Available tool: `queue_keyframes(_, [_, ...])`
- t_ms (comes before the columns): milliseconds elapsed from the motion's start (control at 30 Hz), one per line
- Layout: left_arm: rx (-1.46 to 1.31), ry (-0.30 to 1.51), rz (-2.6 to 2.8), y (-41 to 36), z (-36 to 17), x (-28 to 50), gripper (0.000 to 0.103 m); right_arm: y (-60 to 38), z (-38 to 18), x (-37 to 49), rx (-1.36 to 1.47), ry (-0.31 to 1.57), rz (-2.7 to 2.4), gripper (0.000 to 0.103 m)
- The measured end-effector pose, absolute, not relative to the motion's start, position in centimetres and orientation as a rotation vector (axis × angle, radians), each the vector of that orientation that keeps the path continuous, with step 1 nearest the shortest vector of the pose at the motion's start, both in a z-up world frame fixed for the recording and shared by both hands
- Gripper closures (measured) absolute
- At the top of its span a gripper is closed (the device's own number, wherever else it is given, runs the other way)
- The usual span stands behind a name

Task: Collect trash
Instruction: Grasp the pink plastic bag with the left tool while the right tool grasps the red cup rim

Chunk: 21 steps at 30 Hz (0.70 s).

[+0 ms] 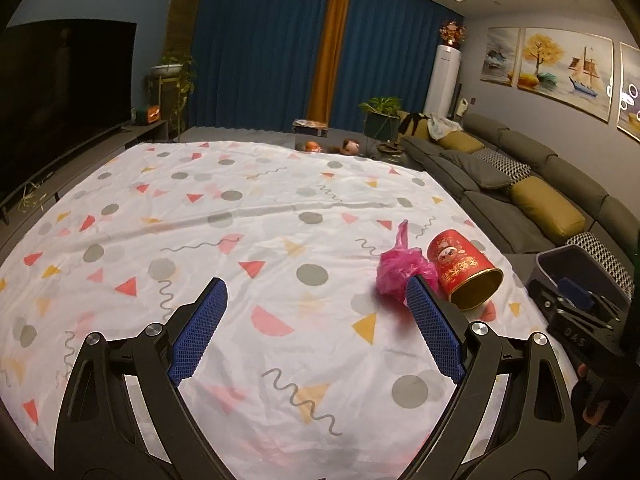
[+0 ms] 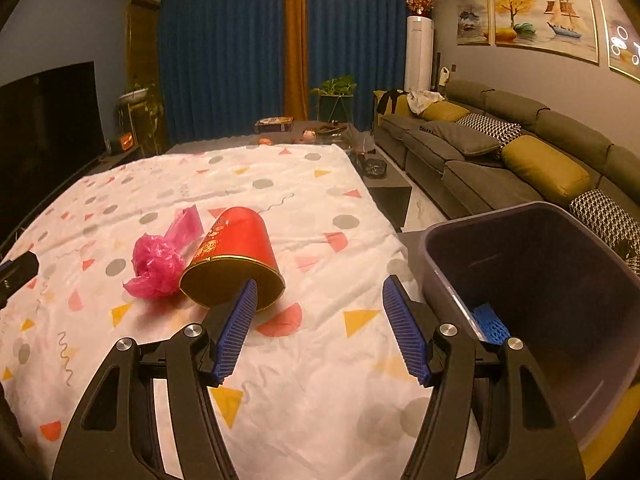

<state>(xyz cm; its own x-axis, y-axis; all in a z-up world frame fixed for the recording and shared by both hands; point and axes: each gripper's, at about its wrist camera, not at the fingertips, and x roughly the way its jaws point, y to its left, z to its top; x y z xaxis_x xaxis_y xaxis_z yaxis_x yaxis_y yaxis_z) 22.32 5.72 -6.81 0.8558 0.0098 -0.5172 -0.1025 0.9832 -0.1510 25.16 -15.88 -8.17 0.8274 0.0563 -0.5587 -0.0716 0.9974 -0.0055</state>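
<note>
Both grippers spread wide over the patterned cloth, nothing pinched.

Under the tools lies a wrinkled white tablecloth [image 1: 240, 248] printed with grey dots, pink and yellow triangles; blue curtains [image 1: 260, 52] close off the far wall, a grey sofa [image 2: 500, 160] with mustard cushions runs to the right. The left gripper [image 1: 316, 292] hangs open, its right finger just in front of a crumpled pink plastic bag [image 1: 400, 270]. The right gripper [image 2: 318, 284] gapes too, its left finger overlapping the rim of a tipped red cylindrical tin [image 2: 236, 256]; bag and tin touch. Right of that tool, a dark plastic bin [image 2: 532, 272], a blue piece inside.
</note>
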Motion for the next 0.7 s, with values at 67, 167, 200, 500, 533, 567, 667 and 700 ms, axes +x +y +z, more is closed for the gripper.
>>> queue_keyframes(67, [-0.177, 0.54, 0.053, 5.6, -6.7, 22.5, 0.014, -15.6, -8.4, 25.7, -0.033, 0.603, 0.071, 0.038])
queue_keyframes(167, [-0.175, 0.542, 0.044, 5.0, -6.6, 23.0, 0.014, -15.3, -8.7, 26.4, -0.045, 0.616, 0.076, 0.038])
queue_keyframes(200, [-0.173, 0.543, 0.04, 4.8, -6.6, 23.1, 0.014, -15.2, -8.8, 26.6, -0.049, 0.62, 0.078, 0.038])
queue_keyframes(500, [-0.142, 0.595, -0.039, 2.2, -7.3, 26.1, 0.014, -13.7, -9.8, 28.9, -0.085, 0.67, 0.112, 0.049])
queue_keyframes(533, [-0.142, 0.606, -0.054, 1.8, -7.4, 26.6, 0.014, -13.7, -9.8, 29.0, -0.088, 0.674, 0.116, 0.053])
queue_keyframes(567, [-0.139, 0.617, -0.071, 1.3, -7.7, 27.3, 0.014, -13.4, -9.9, 29.4, -0.092, 0.681, 0.123, 0.06])
queue_keyframes(667, [-0.121, 0.631, -0.084, 0.4, -8.1, 28.7, 0.014, -12.9, -10.2, 30.2, -0.095, 0.705, 0.154, 0.071])
queue_keyframes(700, [-0.117, 0.64, -0.085, 0.2, -8.3, 29.4, 0.014, -12.8, -10.2, 30.3, -0.098, 0.706, 0.159, 0.074])
